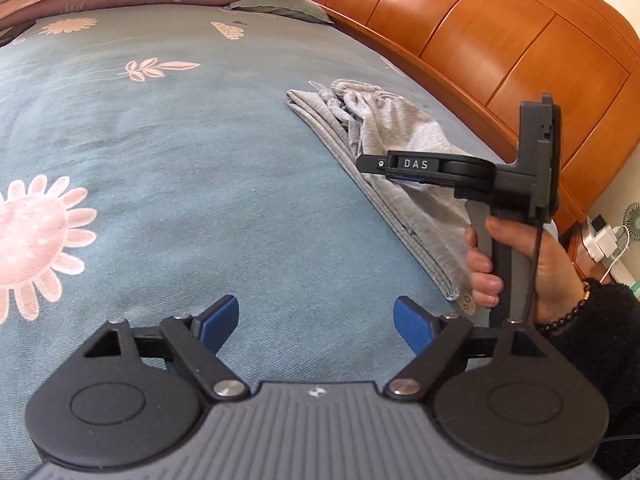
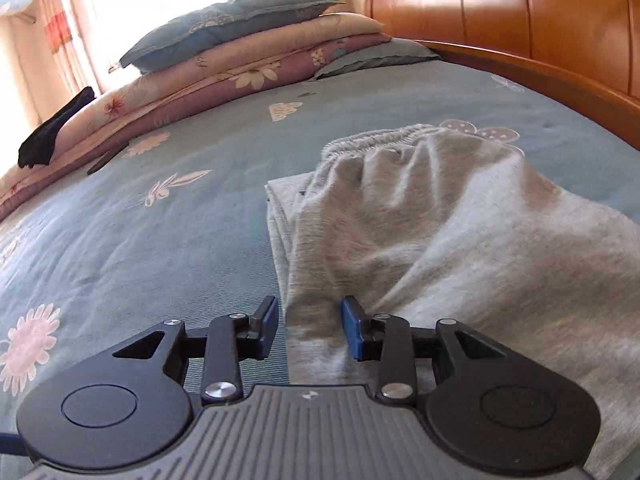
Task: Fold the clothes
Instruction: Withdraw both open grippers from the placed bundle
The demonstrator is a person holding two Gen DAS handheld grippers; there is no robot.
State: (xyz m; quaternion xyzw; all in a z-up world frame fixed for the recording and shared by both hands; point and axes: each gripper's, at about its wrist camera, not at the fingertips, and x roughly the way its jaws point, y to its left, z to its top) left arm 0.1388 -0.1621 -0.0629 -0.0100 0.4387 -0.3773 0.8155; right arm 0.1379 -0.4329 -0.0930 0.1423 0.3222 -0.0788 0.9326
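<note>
Lettering "DAS" shows on your right gripper [image 1: 370, 165], above the grey trousers [image 2: 440, 232] folded on the bedspread [image 1: 180, 140].
Your left gripper [image 1: 316, 320] gapes wide, empty; right jaws part-open, gripping nothing.

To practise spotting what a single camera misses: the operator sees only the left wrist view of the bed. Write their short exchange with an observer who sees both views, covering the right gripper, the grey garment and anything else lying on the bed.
Operator: From the side I can't judge the right gripper. Have its fingers closed on the grey garment?
Observer: No. The right gripper has its fingers apart, and the grey garment lies under the gap without being pinched.
Operator: Is anything else lying by the bedding at the far end?
Observer: Yes. A black cloth is draped over the end of the folded quilts.
</note>
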